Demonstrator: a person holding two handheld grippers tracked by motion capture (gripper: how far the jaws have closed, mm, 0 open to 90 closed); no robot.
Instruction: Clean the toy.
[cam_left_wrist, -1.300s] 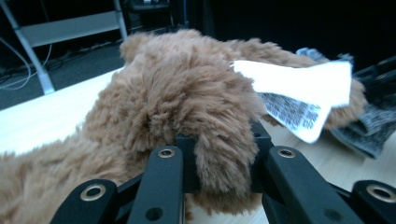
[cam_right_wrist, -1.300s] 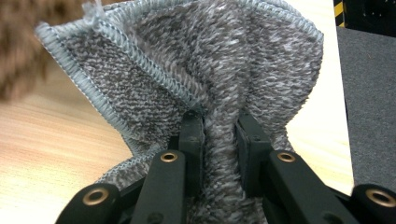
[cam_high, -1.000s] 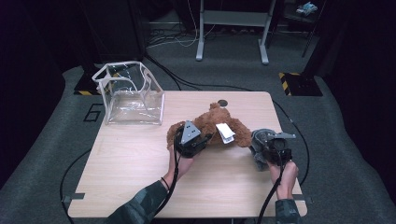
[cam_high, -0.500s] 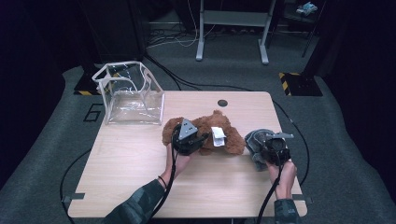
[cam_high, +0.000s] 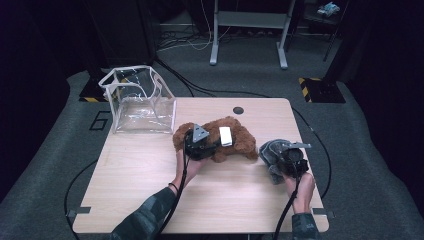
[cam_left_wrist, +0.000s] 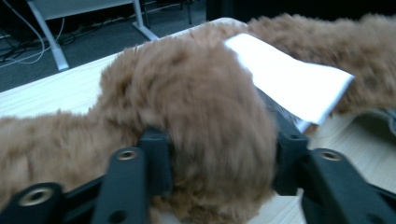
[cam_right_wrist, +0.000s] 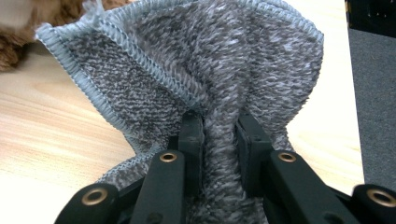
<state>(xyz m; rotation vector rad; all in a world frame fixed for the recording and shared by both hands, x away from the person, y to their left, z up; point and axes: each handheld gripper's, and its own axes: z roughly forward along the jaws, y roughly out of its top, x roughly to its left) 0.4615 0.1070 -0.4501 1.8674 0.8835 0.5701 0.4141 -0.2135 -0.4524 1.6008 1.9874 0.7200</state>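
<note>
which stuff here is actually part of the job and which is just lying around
In the job:
- brown plush toy, a limb between the left tool's pads, which have just been opening
- its white tag
- grey knitted cloth, pinched by the right tool

Lying about:
- clear plastic bag at the table's far left corner
- floor cables

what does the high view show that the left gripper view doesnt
High view alone: the clear plastic bag at the table's far left, and the right gripper pinching a grey knit cloth.

Left gripper view alone: the left gripper up close. Its jaws have just been opening and bracket a furry brown lobe.

Both: the brown plush toy with its white tag on the wooden table.
</note>
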